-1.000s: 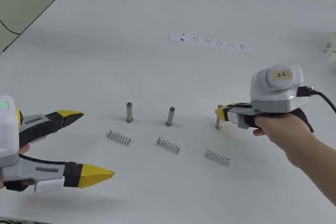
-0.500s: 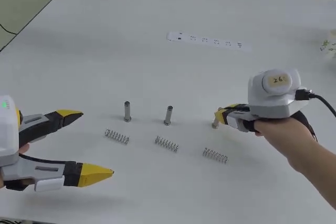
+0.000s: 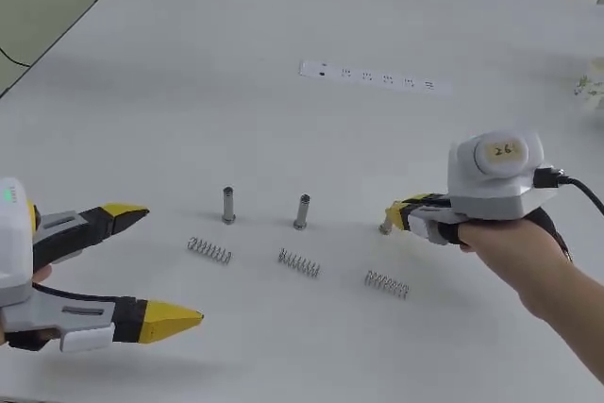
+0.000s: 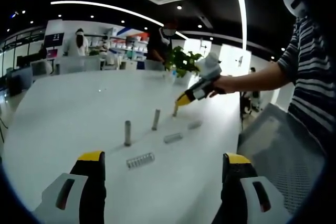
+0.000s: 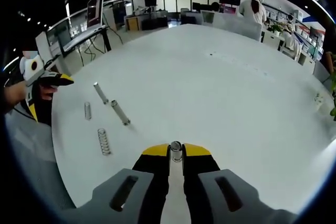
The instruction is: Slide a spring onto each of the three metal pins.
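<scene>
Progress-wise this is basically at zero: none of the three short grey metal pins has a spring on it. The left pin and middle pin stand bare and upright on the white table. The three small coiled steel springs lie flat in a row just on the near side of them: left spring, middle spring, right spring. So all three are left to do, I'd say.

The right gripper, black with yellow tips, is over at the right pin. The head view doesn't make it clear what's going on there, since the tips cover most of the pin. The right gripper view settles it: the jaws are pinched together on the right pin, with its round top poking up between the yellow tips. My guess is this pin gets handled first.

The left gripper hovers at the near left with its jaws wide apart, holding nothing. Its own view gives a low look along the row of pins and springs. The head view also has a long white power strip lying flat at the far side of the table.
</scene>
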### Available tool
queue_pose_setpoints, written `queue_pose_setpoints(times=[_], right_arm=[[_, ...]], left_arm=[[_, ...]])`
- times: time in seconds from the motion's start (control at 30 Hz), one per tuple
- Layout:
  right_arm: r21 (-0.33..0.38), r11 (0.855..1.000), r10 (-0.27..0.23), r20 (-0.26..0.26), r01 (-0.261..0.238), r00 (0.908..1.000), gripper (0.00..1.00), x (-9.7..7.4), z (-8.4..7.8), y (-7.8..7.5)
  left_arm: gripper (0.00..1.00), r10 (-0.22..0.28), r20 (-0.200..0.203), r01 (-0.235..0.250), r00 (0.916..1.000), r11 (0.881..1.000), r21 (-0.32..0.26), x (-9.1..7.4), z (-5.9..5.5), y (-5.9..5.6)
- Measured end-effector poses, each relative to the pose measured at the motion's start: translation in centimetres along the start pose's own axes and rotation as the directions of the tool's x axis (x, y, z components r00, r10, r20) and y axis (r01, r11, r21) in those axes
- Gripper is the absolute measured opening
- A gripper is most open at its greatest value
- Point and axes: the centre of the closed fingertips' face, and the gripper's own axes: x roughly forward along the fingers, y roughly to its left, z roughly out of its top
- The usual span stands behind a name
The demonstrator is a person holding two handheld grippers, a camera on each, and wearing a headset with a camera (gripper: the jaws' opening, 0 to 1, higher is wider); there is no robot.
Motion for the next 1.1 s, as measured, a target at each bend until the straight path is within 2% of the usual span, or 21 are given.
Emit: queue_pose_setpoints(times=[0.27,0.5,1.1], right_arm=[[-0.003,1.0,0.004,0.01,-0.004,0.9999,0.16,0.19,0.19,-0.13],[0.012,1.0,0.006,0.008,-0.006,0.9999,0.24,0.24,-0.02,-0.09],[0.035,0.999,0.02,0.017,-0.021,0.9997,0.34,0.2,-0.45,-0.01]], left_arm=[[0.89,0.001,0.004,-0.001,1.0,1.0,0.002,-0.07,0.3,0.03],[0.9,0.001,-0.001,-0.001,1.0,1.0,0.003,-0.12,0.09,-0.09],[0.91,0.01,-0.006,-0.01,0.9999,1.0,-0.014,-0.28,-0.49,-0.09]])
